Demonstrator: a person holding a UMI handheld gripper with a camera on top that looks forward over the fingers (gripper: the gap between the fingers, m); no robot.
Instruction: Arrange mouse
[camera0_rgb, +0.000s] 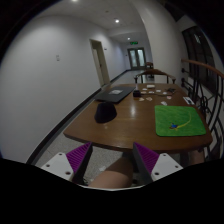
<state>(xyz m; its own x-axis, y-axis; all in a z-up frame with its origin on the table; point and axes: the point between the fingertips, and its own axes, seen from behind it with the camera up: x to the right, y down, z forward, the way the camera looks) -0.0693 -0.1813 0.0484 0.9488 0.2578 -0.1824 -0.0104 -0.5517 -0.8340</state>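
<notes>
A wooden table (125, 125) stands ahead of my gripper. A green mat (152, 121) lies on its near right part, with a small object (178, 126) on it that may be the mouse; it is too small to tell. A dark rounded object (105, 113) sits on the table's near left part. My gripper (112, 160) is short of the table's near edge, open, with nothing between its purple pads (76, 157). Below the fingers a skin-coloured part of a person (108, 178) shows.
A dark laptop (114, 95) lies further back on the table, with several small light items (158, 96) beyond it. Chairs (148, 72) stand at the far end and a railing (203, 90) on the right. A corridor with doors (135, 58) runs behind.
</notes>
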